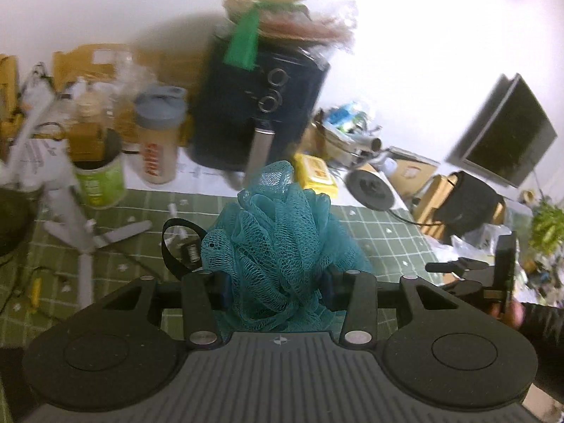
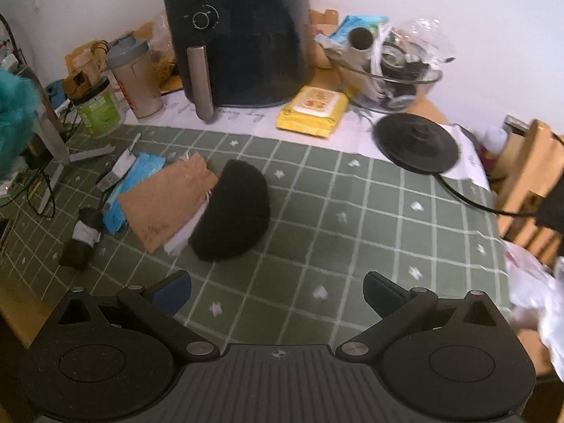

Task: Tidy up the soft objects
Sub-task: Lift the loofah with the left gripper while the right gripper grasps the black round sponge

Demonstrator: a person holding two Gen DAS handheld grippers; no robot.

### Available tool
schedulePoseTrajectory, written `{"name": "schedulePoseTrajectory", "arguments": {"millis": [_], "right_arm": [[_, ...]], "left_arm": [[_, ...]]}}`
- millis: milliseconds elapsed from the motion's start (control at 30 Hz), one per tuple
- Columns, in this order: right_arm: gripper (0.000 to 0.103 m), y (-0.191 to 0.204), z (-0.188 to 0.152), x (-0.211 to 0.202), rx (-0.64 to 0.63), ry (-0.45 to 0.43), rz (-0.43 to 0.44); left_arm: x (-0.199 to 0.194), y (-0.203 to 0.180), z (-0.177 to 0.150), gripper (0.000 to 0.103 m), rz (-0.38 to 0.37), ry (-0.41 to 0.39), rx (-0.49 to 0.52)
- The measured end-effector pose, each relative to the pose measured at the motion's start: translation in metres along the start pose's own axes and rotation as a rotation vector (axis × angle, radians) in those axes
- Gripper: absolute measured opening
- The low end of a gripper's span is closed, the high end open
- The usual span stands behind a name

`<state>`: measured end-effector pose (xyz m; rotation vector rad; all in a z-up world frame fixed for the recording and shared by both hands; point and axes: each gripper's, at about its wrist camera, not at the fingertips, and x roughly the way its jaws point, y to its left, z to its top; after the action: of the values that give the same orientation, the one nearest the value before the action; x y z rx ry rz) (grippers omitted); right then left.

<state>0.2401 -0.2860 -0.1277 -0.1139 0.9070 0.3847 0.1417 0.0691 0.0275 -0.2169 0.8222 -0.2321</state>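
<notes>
My left gripper (image 1: pixel 276 290) is shut on a teal mesh bath pouf (image 1: pixel 278 243) and holds it above the green checked tablecloth (image 1: pixel 387 236). The pouf also shows at the left edge of the right wrist view (image 2: pixel 14 112). My right gripper (image 2: pixel 276 292) is open and empty, low over the tablecloth (image 2: pixel 352 229). Ahead of it lies a black fuzzy half-round cushion (image 2: pixel 232 211) resting on a stack of a brown cloth (image 2: pixel 165 197), a white cloth (image 2: pixel 183 236) and a light blue cloth (image 2: pixel 134 183).
A black air fryer (image 2: pixel 236 31) stands at the back. A yellow wipes pack (image 2: pixel 312 111), a black kettle base (image 2: pixel 416 142), a glass bowl of clutter (image 2: pixel 394 70), a shaker bottle (image 2: pixel 135 77) and a green jar (image 2: pixel 100 107) surround it. A white tripod (image 1: pixel 74 218) stands left.
</notes>
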Motion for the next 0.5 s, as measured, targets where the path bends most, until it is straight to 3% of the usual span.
{"name": "schedulePoseTrajectory", "arguments": {"millis": [200,333,500], "right_arm": [[0.102,0.007,0.014,0.035,-0.022,-0.018,0.051],[0.091,0.014,0.022,0.062,-0.033,0.001,0.074],[0.09,0.019,0.028,0.088,-0.038,0.006,0.085]], "left_arm": [[-0.024,0.004,-0.012,0.044,0.055,-0.026,-0.042],[-0.036,0.012,-0.024,0.044,0.078,-0.029,-0.086],[-0.047,0.022,-0.036,0.044,0.104,-0.021,-0.13]]}}
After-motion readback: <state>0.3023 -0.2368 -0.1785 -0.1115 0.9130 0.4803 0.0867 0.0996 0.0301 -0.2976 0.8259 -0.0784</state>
